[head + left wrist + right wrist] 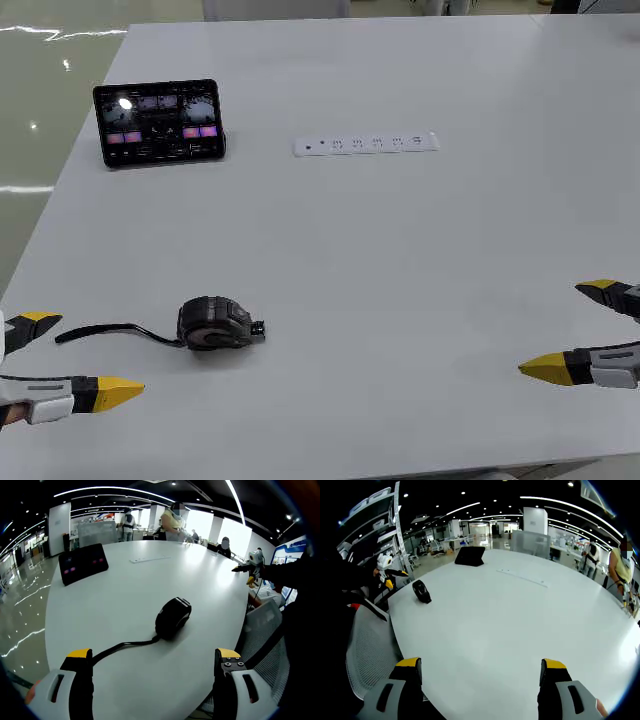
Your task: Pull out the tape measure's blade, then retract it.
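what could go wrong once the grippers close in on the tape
1. The strap lies between the open left gripper and the tape measure, so the jaws may catch the strap instead.
2. The tape measure sits loose on the smooth table. A pull by the right gripper could drag it along unless it is held.

The table point(400, 250) top is smooth and white, with a soft sheen; the tape measure point(213, 323) has a dark matt case, seemingly rubbery plastic, and a matt black strap point(105, 330); the tablet point(157, 120) screen is glossy; the power strip point(366, 144) is smooth white plastic; the floor point(40, 100) is polished and mirrors the lamps; the left gripper point(92, 353) and right gripper point(553, 328) have matt yellow plastic tips.
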The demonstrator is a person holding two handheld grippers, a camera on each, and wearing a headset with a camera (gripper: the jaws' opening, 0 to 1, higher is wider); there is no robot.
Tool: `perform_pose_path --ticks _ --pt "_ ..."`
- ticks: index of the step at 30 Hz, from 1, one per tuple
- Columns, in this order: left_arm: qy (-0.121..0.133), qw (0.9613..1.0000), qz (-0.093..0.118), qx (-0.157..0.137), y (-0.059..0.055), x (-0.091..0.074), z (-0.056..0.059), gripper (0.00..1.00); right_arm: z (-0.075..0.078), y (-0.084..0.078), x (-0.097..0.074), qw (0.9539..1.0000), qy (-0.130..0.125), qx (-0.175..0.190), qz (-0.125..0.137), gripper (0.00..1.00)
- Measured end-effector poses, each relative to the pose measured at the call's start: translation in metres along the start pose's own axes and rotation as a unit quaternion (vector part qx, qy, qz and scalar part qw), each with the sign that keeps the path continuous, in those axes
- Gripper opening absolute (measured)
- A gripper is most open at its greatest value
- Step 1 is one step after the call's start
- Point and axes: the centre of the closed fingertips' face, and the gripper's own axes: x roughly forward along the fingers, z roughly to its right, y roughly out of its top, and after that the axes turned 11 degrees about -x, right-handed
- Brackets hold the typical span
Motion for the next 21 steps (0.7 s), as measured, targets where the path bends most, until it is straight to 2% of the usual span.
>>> perform_pose_path --ticks 13,21 --pt "-0.001 1.0 0.003 0.002 0.002 -0.0012 0.0022 0.99 0.0016 0.0029 -0.0032 1.0 -0.006 -0.001 0.003 0.96" --pt "-0.005 1.0 -0.003 0.0 -0.0002 -0.0003 -0.0003 0.99 0.0011 0.0029 -0.0026 0.9999 -0.007 -0.003 0.008 0.99"
